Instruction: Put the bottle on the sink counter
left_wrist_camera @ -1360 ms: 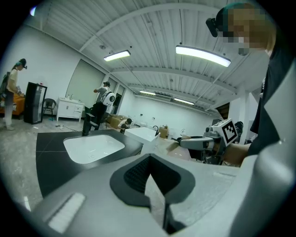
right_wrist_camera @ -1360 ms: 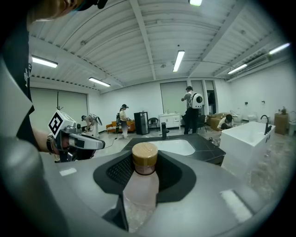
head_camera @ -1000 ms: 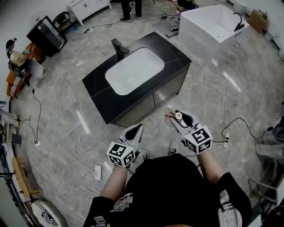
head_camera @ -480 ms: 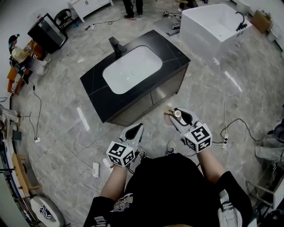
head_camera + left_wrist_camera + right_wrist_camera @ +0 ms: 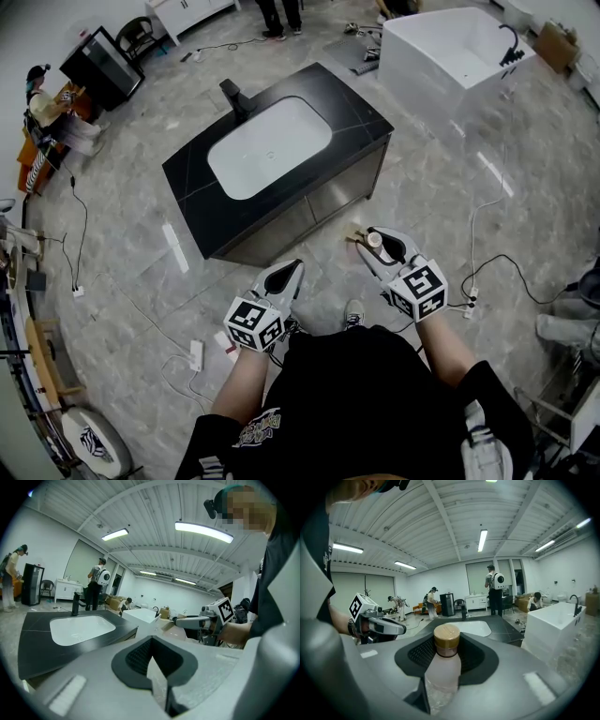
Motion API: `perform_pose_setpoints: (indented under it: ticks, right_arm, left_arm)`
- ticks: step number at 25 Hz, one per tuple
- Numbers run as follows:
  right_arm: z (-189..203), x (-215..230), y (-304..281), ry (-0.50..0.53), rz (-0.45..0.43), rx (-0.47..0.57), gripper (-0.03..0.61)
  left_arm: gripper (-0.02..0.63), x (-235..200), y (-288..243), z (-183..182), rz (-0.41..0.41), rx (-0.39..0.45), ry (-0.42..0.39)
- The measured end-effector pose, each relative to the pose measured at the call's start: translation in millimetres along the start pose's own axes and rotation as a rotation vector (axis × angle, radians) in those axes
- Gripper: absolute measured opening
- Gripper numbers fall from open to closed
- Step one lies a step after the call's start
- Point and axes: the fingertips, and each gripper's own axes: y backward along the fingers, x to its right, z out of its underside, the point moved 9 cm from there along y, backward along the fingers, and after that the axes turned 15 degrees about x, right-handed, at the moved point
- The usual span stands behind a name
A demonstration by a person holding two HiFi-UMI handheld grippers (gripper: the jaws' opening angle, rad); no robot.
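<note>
A pale pink bottle (image 5: 443,665) with a wooden cap sits upright between the jaws of my right gripper (image 5: 443,677), which is shut on it; the head view shows the bottle (image 5: 374,241) at the tip of that gripper (image 5: 380,248). My left gripper (image 5: 284,278) hangs beside it with its jaws shut and nothing in them, and in the left gripper view that gripper (image 5: 157,677) looks the same. The black sink counter (image 5: 361,117) with a white basin (image 5: 270,147) and a black tap (image 5: 232,97) stands ahead, a step or so away from both grippers.
A white bathtub (image 5: 450,56) stands to the far right of the counter. Cables and power strips (image 5: 194,354) lie on the grey tiled floor. People stand at the far left (image 5: 42,94) and beyond the counter (image 5: 272,14). A black cabinet (image 5: 103,66) is at the far left.
The counter has slid slightly left and down in the head view as the person moves. Both grippers hold the same pose, the bottle still in the right one.
</note>
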Motion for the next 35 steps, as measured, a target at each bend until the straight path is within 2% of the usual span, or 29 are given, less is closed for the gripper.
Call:
perform_pose_setpoints:
  ticks: [10, 19, 28, 35]
  right_arm:
    - [1, 35, 23, -0.002, -0.019, 0.000, 0.164]
    - [-3, 45, 25, -0.008, -0.039, 0.002, 0.164]
    - [-1, 49, -8, -0.010, -0.034, -0.010, 0.164]
    - [-10, 60, -48, -0.003, -0.008, -0.025, 0.164]
  left_arm:
    - [0.000, 29, -28, 6, -0.030, 0.014, -0.008]
    - [0.000, 40, -33, 8, -0.052, 0.007, -0.001]
    - [0.001, 5, -45, 4, -0.035, 0.005, 0.002]
    - [0.000, -38, -65, -8, -0.010, 0.015, 0.017]
